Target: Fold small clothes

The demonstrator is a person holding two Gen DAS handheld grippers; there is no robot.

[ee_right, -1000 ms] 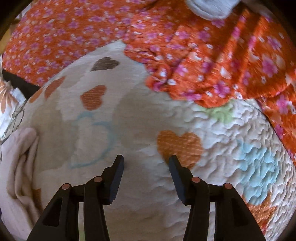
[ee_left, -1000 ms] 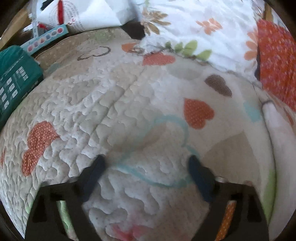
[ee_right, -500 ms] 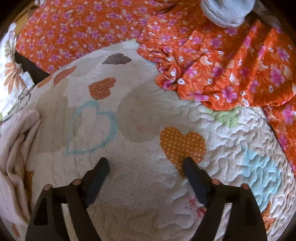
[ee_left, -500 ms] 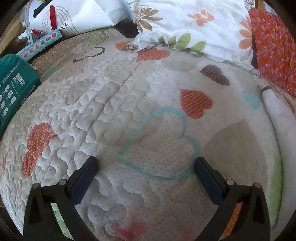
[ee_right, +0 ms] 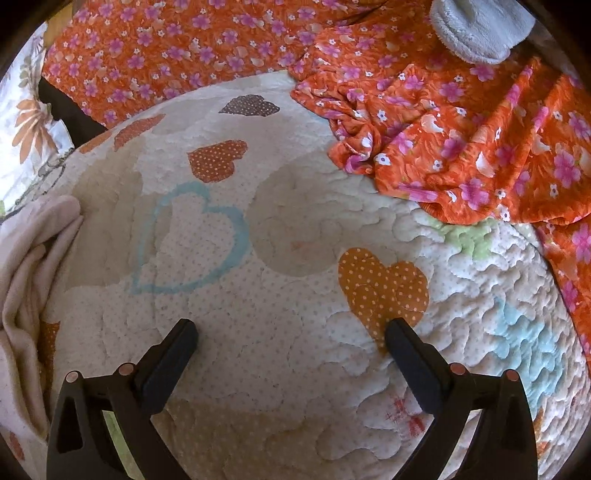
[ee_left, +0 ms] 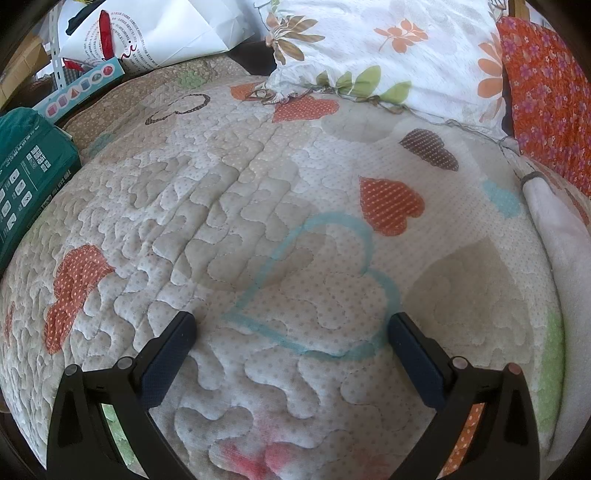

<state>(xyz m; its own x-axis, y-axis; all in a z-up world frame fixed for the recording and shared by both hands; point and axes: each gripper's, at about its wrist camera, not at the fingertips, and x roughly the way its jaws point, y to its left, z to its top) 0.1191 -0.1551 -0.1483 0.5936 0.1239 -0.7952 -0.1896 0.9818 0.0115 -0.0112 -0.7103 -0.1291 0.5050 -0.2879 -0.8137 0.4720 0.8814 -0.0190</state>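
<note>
Spreading wide above the heart-patterned quilt [ee_left: 229,206], the left gripper [ee_left: 291,325] was seen with its jaws fully parted and nothing held between them; a blue outlined heart [ee_left: 325,284] on the quilt was framed between the two dark fingers [ee_left: 173,347]; a cream garment [ee_left: 554,236] was found lying on the quilt to the right of that heart, apart from the gripper; a white pillow with orange flowers and green leaves [ee_left: 388,44] was seen resting against the far edge of the quilt, and a green box [ee_left: 29,166] and a white paper bag [ee_left: 155,37] were noted beyond the quilt's left and far-left edges.

The right gripper [ee_right: 291,332] was likewise held with jaws released and empty over the quilt [ee_right: 295,369]; an orange dotted heart [ee_right: 384,284] was seen just ahead of its right finger [ee_right: 413,358]; the cream garment [ee_right: 33,254] was shown bunched on the quilt's left side, well left of the gripper and untouched; an orange floral cloth [ee_right: 461,140] was seen crumpled over the quilt's far right portion, apart from both fingers; a grey fleecy item [ee_right: 476,29] was lying on that cloth at the far edge; the flowered pillow [ee_right: 26,122] was just visible past the quilt's far left corner.
</note>
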